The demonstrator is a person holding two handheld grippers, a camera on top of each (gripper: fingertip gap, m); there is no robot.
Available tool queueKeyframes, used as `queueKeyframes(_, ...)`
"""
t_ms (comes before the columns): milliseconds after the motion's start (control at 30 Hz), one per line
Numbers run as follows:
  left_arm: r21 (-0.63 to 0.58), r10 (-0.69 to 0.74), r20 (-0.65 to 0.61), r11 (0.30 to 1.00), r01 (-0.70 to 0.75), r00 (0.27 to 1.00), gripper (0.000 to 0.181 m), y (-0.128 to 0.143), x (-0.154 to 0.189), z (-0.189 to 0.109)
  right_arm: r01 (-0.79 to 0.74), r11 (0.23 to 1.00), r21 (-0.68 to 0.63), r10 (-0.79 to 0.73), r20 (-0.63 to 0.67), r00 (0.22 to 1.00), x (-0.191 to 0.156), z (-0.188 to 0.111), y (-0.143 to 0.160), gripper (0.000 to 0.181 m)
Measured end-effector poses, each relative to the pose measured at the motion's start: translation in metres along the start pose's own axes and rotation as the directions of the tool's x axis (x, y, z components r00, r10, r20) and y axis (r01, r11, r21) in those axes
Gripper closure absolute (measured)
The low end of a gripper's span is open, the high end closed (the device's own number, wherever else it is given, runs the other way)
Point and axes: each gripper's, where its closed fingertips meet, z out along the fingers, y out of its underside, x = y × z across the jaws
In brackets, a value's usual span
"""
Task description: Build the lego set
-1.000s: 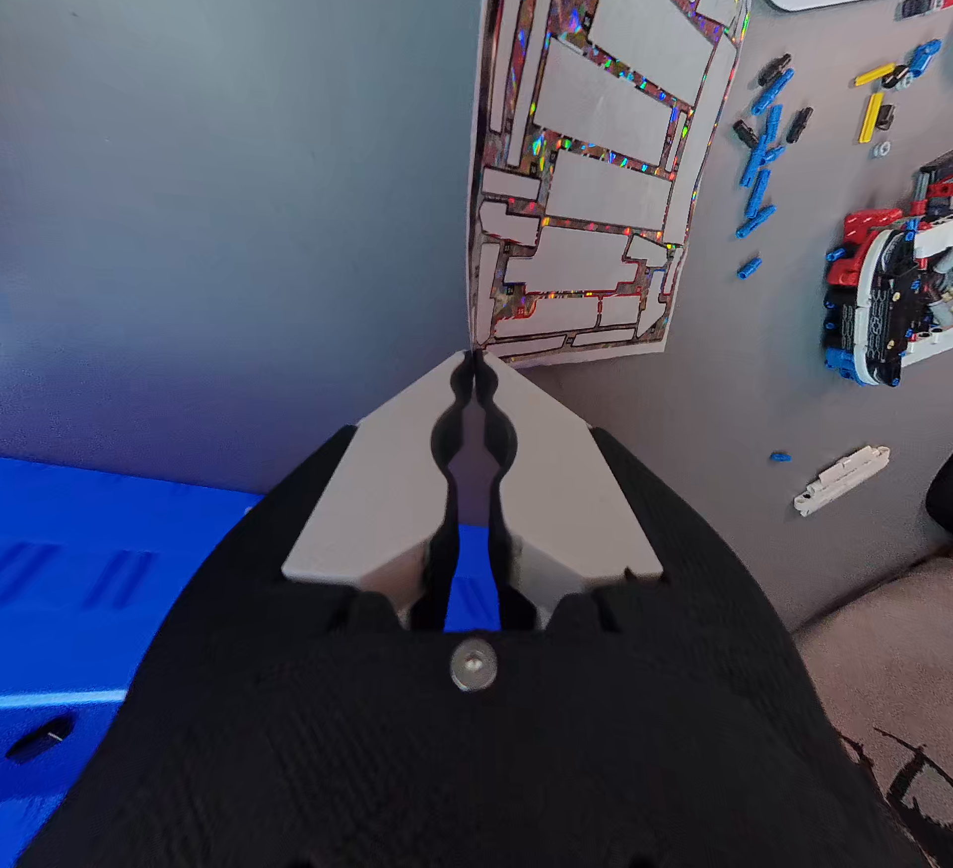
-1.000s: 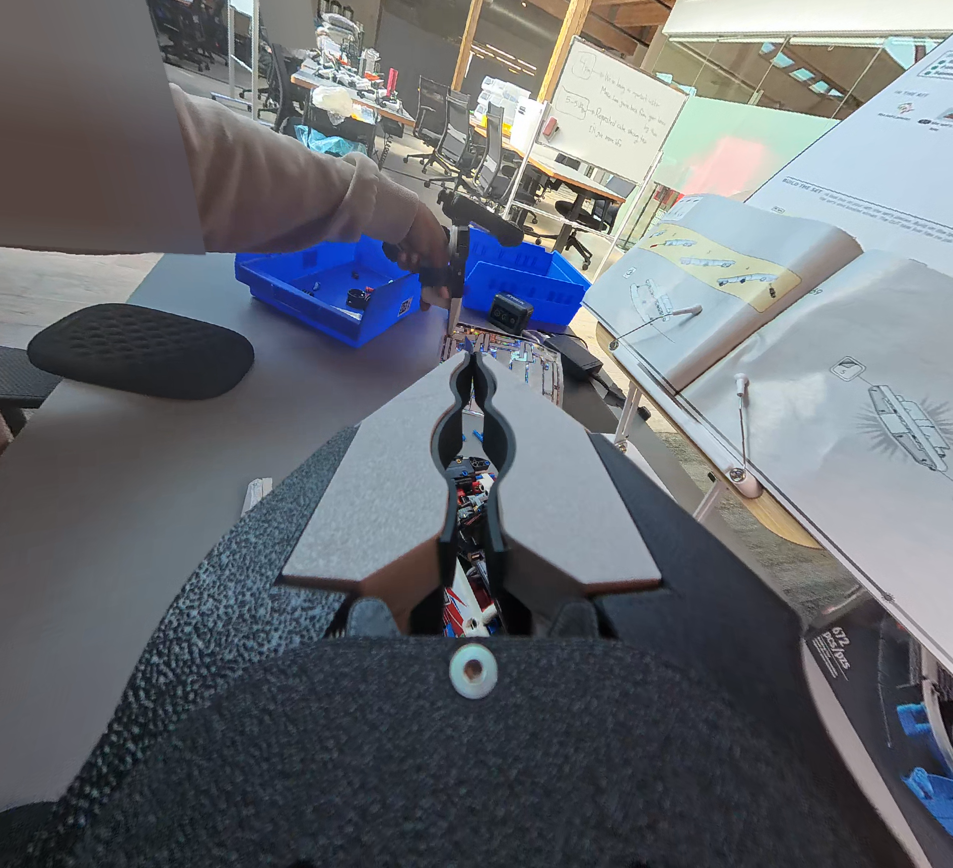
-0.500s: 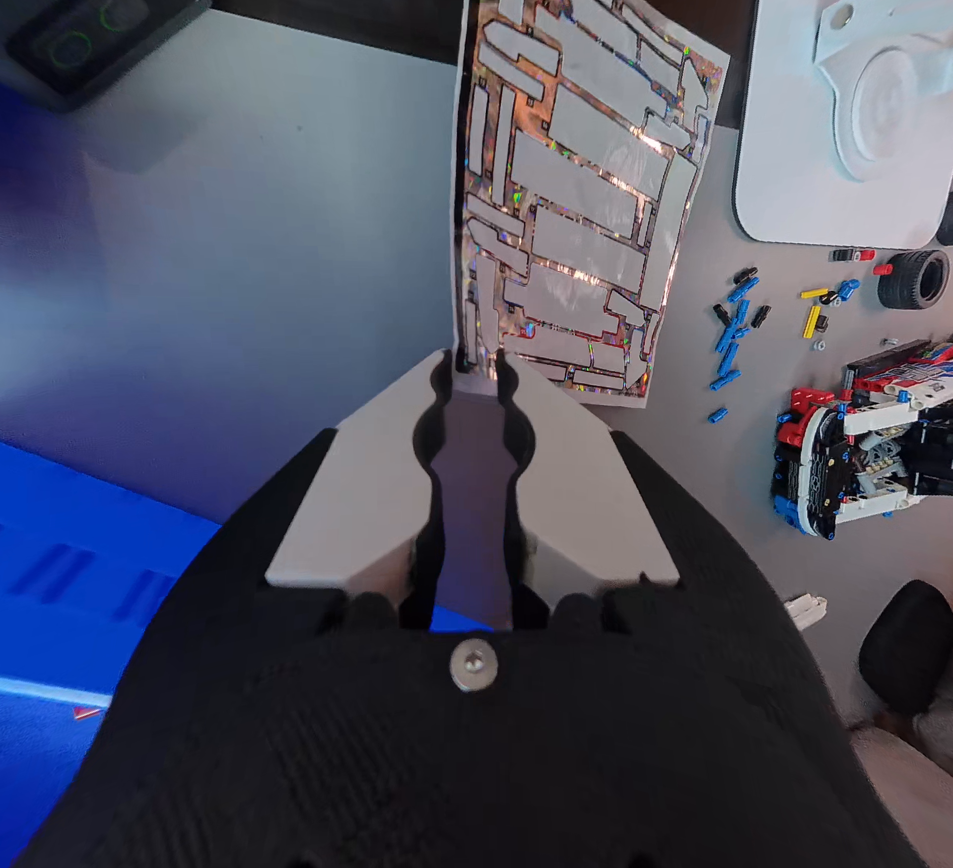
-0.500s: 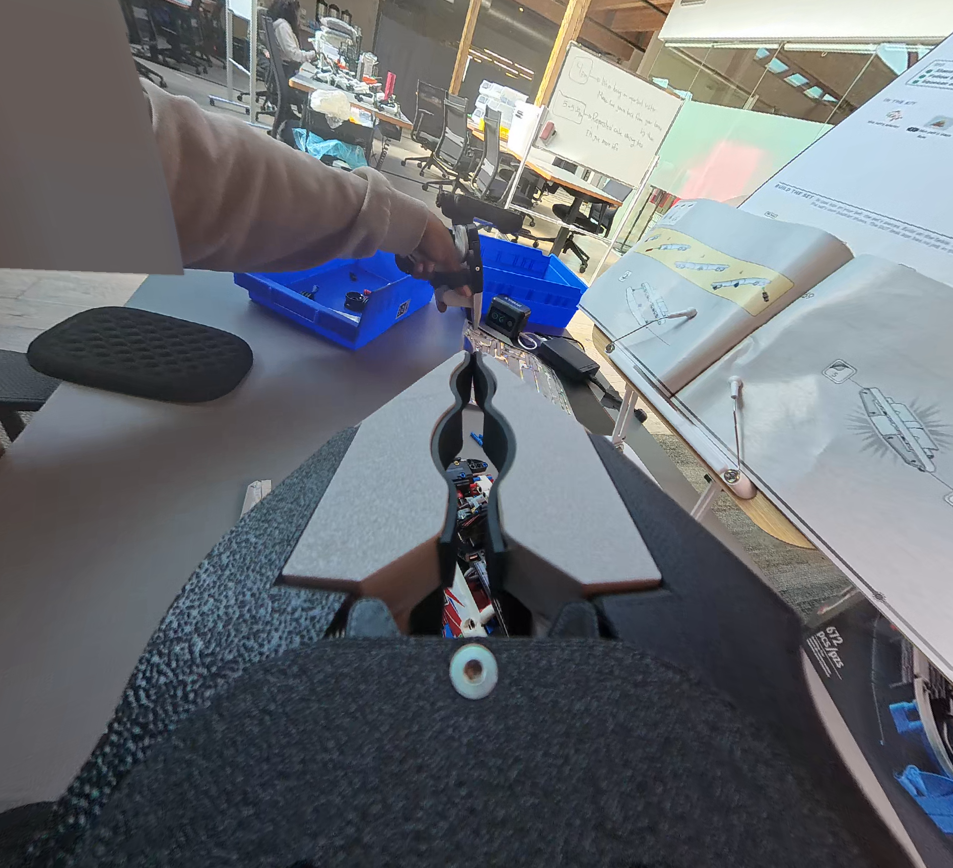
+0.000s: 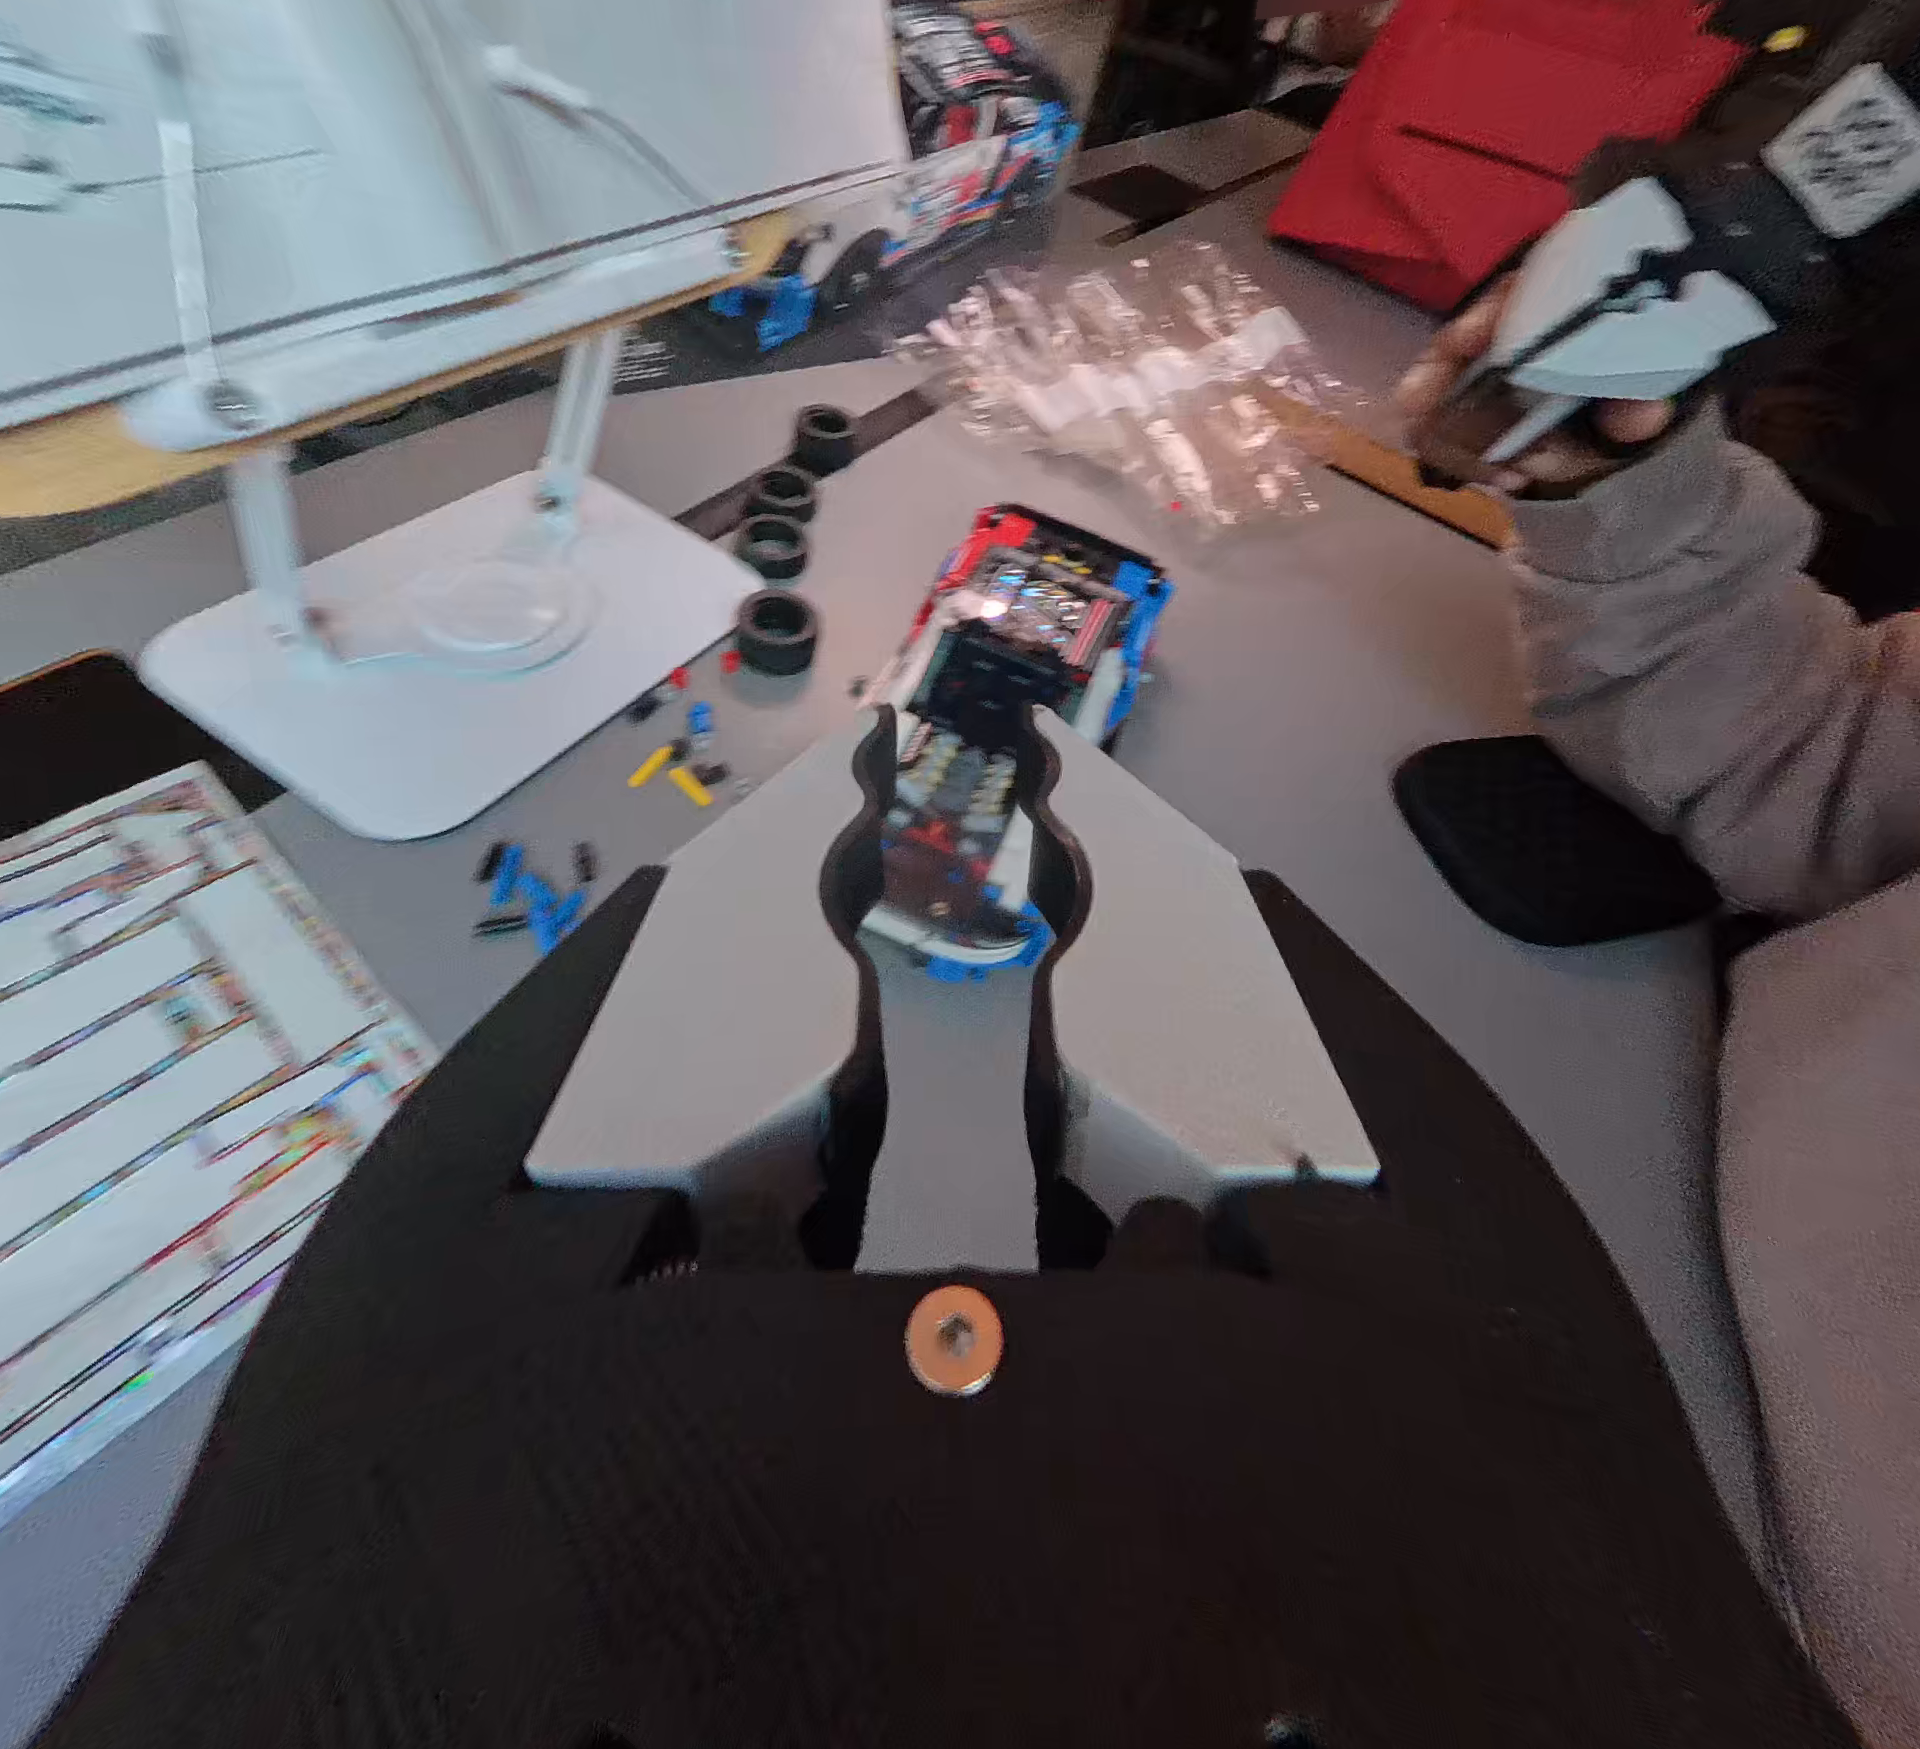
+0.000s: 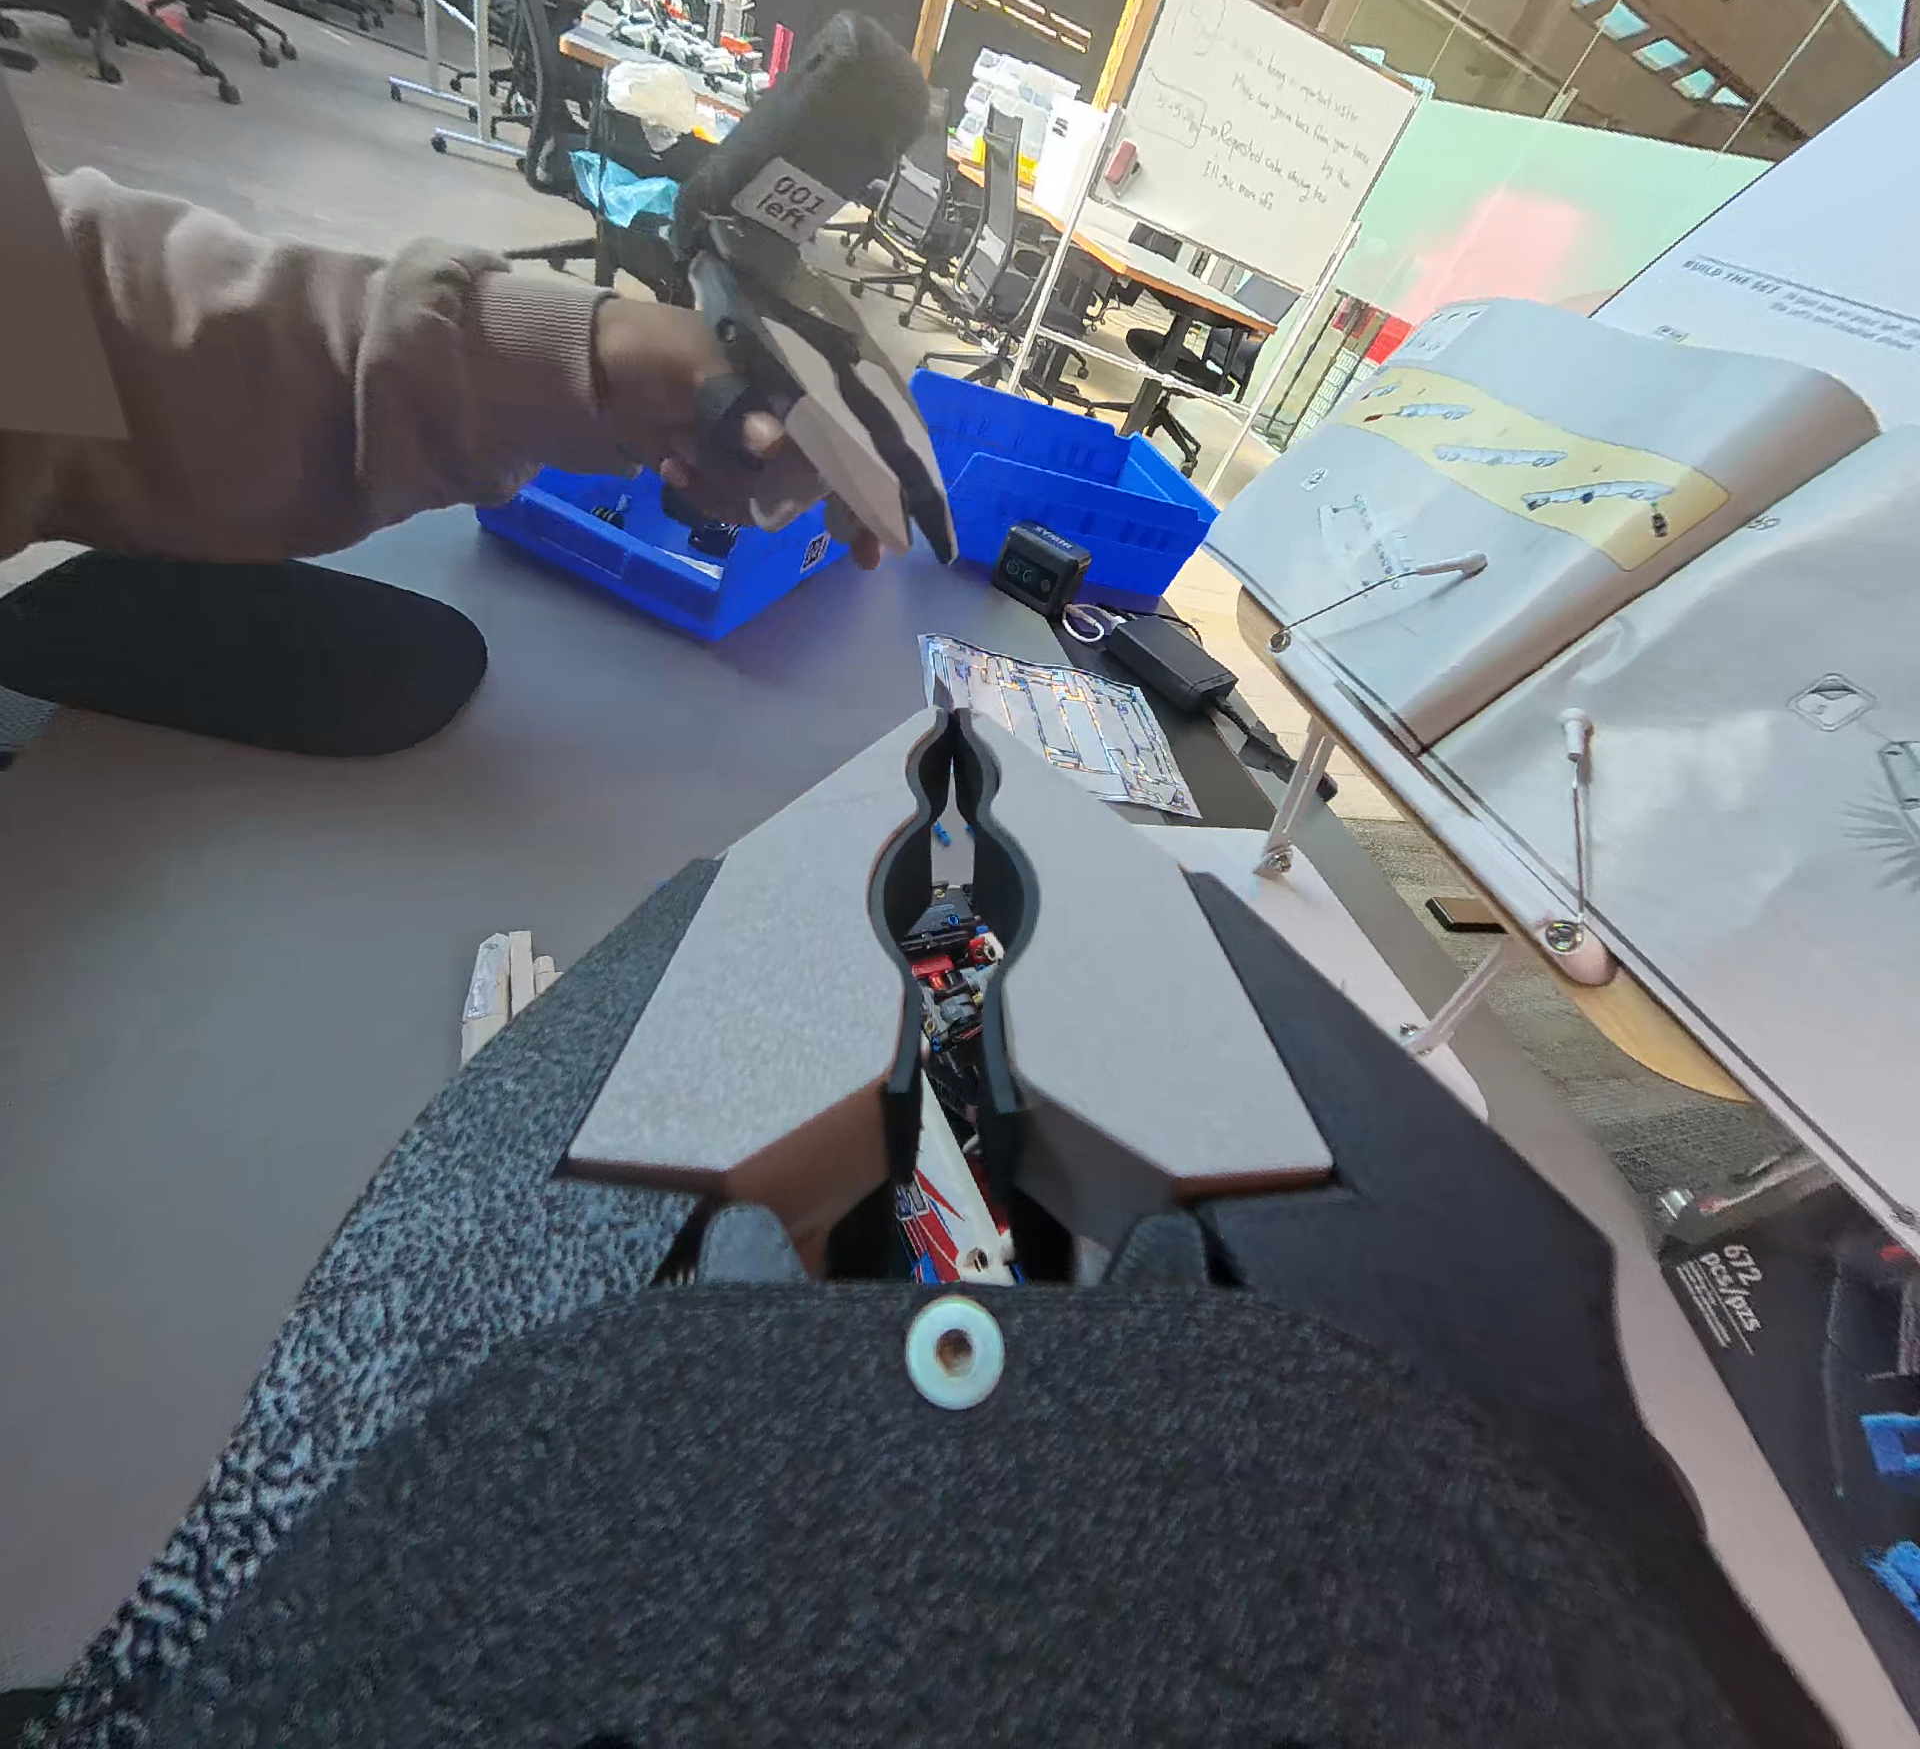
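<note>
- Your left claw (image 5: 956, 743) is released, nothing between the fingers; it hangs above the bench (image 5: 1299, 743), pointed at the car (image 5: 1023, 650).
- Your right claw (image 6: 953, 728) is clenched tip to tip, and no piece shows at the tips. Parts of the car show through the gap behind them, lying below the claw, not held.
- Car: part-built, red, white and blue shell with open black framework in the middle. It sits on the bench between the stand base (image 5: 436, 660) and the wrist pad (image 5: 1548, 852).
- Handling, as judged: light, rigid as a block, but the pressed-on panels could pop off under a squeeze. Take it across the solid side walls, low down, not by the trim.
- Loose pins (image 5: 665, 764), blue, yellow and black, lie just left of the car; small and likely to roll or slip.
- Four tyres (image 5: 777, 629) stand near the stand base, unmounted; rubbery, should grip easily.
- Sticker sheet (image 5: 156, 1076) lies flat at far left; thin, hard to lift off the bench.
</note>
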Motion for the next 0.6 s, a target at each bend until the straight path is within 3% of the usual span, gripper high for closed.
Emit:
queueKeyframes(167,0.112,0.014,-0.191,0.994,0.008,0.981,0.149,0.035,0.081,0.039,0.018,0.997,-0.069,-0.02,-0.027,0.999,-0.019,0.019,0.032,0.181)
queueKeyframes(367,0.097,-0.118,-0.349,0.982,0.161,0.93,0.143,0.079,0.112,0.056,0.083,0.997,-0.002,-0.083,-0.028,0.996,-0.072,0.022,0.07,0.181)
queueKeyframes(500,0.03,-0.3,-0.482,0.933,0.358,0.823,0.145,0.091,0.121,0.056,0.264,0.965,0.001,-0.263,-0.079,0.962,-0.096,0.025,0.082,0.181)
queueKeyframes(600,-0.03,-0.401,-0.58,0.881,0.473,0.709,0.151,0.089,0.13,0.051,0.447,0.894,-0.009,-0.445,-0.123,0.887,-0.102,0.029,0.077,0.181)
